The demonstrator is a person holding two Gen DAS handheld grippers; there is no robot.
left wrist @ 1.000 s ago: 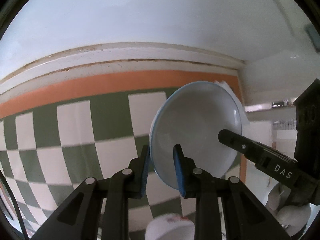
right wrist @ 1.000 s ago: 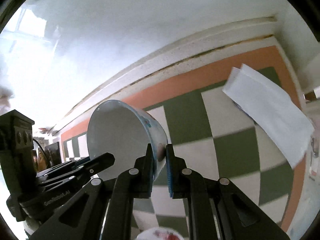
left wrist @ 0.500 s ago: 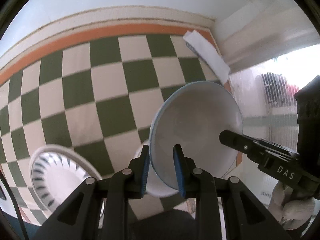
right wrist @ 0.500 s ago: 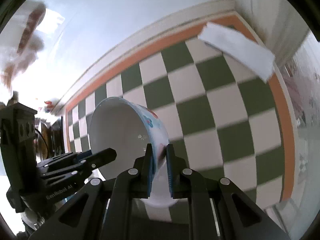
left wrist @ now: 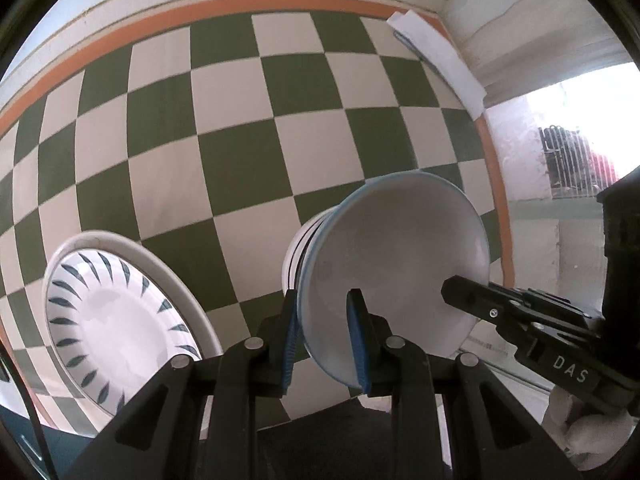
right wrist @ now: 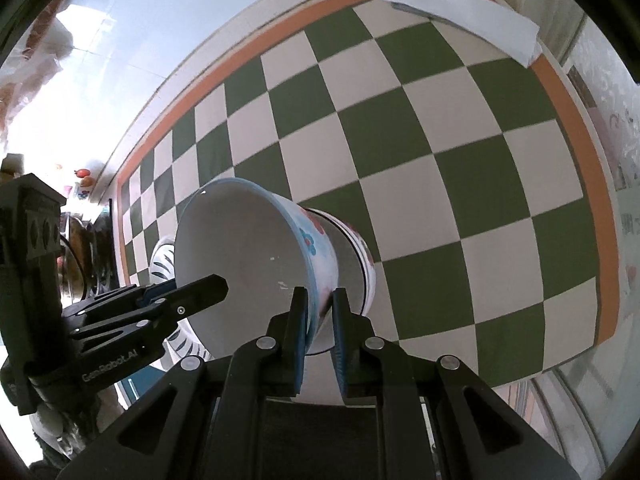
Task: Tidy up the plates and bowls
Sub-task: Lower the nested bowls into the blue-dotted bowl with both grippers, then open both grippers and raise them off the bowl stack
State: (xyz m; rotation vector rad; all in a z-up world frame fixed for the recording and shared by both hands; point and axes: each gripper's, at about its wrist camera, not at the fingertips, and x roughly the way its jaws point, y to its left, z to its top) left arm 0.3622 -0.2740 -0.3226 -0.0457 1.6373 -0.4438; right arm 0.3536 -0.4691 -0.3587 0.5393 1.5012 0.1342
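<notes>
I have both tools, left [left wrist: 324, 334] and right [right wrist: 320, 328], clamped on the bowl [right wrist: 256, 256] rim, so I'd lower it level onto the bowl stack [right wrist: 358, 264] mid-table [right wrist: 440, 160].

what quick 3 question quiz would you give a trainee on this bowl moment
1. True or false: both grippers clamp the rim of the same bowl.
2. What lies directly under the held bowl? A) another bowl B) the patterned plate C) the white paper
3. Fill in: the tablecloth is checked green and ____.

Key:
1. True. The left gripper and the right gripper each pinch its rim, on opposite sides.
2. A; the plate lies apart, on the left gripper's side.
3. White.
</notes>
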